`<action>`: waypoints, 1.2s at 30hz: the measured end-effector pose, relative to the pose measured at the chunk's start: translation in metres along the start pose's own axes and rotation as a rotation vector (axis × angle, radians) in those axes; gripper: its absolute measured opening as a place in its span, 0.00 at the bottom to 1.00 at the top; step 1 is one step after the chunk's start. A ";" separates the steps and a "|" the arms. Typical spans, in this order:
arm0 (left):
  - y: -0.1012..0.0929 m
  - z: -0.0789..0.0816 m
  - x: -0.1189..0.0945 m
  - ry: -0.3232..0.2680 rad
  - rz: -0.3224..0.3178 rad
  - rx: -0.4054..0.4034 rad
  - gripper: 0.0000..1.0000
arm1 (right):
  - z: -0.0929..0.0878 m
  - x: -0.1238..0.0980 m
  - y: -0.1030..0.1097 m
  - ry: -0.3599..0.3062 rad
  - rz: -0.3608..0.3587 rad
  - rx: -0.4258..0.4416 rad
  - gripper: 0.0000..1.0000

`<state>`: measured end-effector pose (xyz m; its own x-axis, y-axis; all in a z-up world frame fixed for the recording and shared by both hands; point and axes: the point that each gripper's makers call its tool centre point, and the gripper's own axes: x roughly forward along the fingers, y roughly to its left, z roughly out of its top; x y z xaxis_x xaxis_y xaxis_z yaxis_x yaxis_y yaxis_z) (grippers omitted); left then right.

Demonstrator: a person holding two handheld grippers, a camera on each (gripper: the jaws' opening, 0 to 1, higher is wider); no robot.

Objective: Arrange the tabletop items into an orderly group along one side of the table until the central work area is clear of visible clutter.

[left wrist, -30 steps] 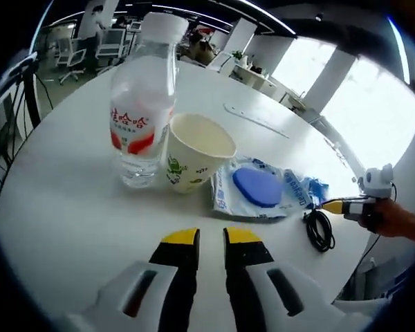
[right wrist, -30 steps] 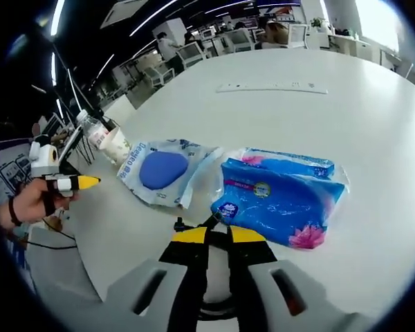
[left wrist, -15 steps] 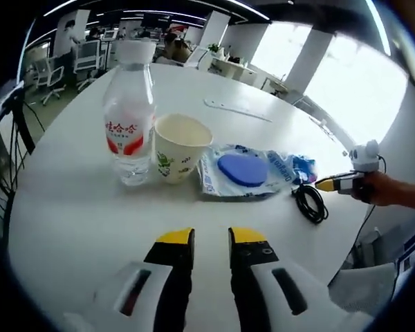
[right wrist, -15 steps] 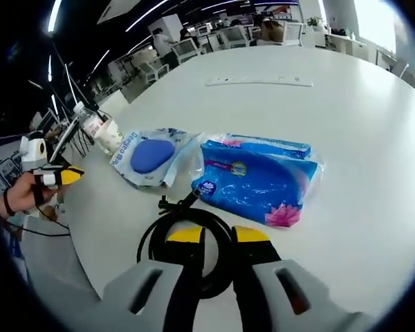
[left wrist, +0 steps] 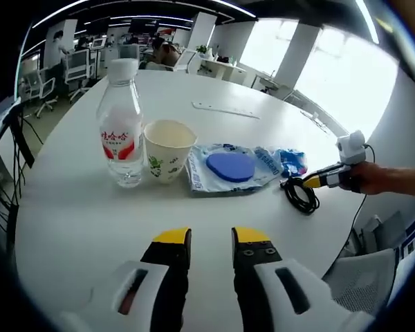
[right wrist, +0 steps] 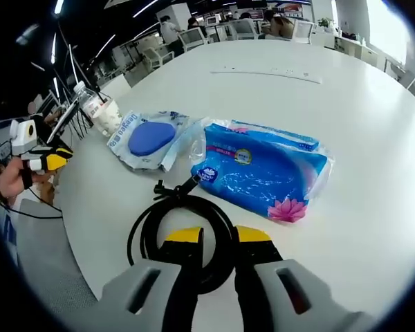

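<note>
Tabletop items, five in a loose row on the white round table (left wrist: 76, 221), listed with the black coiled cable (right wrist: 183, 232) as landmark.

Your right gripper (right wrist: 218, 236): yellow-tipped jaws with a narrow gap, nothing between them, hovering directly over the near side of the cable coil. In the left gripper view the same gripper (left wrist: 311, 182) comes in from the right, held in your hand (left wrist: 384, 178), its tip at the cable (left wrist: 299, 195).

Your left gripper (left wrist: 211, 238): jaws a narrow gap apart, holding nothing, over bare table, well apart from the cable. In the right gripper view it (right wrist: 52, 162) sits off the table's edge, far to the left of the coil.

Item 1: cable, coiled flat, a plug end pointing away from your right gripper toward item 2.

Item 2: blue tissue pack (right wrist: 266, 173), pink flower print, lying flat just beyond the cable, its near corner touching or nearly touching the plug end.

Item 3: clear packet with a blue oval pad (right wrist: 149, 138), flat, just beyond the cable on its left, edge overlapping the tissue pack.

Item 4: paper cup (left wrist: 167, 149), upright, open, past the packet from the cable, beside it.

Item 5: water bottle (left wrist: 120, 128), upright, white cap, red label, just beside the cup on the side away from the cable.

Also: a long white strip (left wrist: 225, 111), flat, farther across the table.
</note>
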<state>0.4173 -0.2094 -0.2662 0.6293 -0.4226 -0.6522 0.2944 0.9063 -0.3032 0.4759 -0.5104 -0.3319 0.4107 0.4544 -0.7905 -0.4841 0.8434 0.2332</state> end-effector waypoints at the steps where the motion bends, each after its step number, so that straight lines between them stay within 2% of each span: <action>1: -0.001 0.000 0.000 0.003 -0.006 -0.003 0.25 | -0.001 0.001 0.000 0.007 -0.003 -0.016 0.15; 8: -0.005 -0.002 -0.004 0.010 -0.008 0.038 0.27 | -0.001 0.001 -0.001 0.025 -0.023 -0.057 0.12; 11: -0.007 -0.004 -0.006 0.008 -0.015 0.034 0.28 | -0.002 0.001 -0.005 0.034 -0.049 -0.045 0.08; 15: -0.008 -0.009 -0.008 0.017 -0.017 0.035 0.28 | -0.002 0.001 -0.005 0.035 -0.054 -0.044 0.08; 25: -0.006 -0.016 -0.014 0.015 -0.009 0.016 0.28 | -0.004 0.002 -0.003 0.044 -0.048 -0.062 0.05; 36: -0.006 -0.013 -0.015 0.014 -0.010 0.033 0.28 | -0.004 0.007 0.014 0.040 -0.015 -0.063 0.05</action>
<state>0.3964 -0.2085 -0.2635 0.6157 -0.4318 -0.6592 0.3247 0.9012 -0.2870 0.4688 -0.4968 -0.3369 0.3875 0.4285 -0.8162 -0.5264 0.8297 0.1857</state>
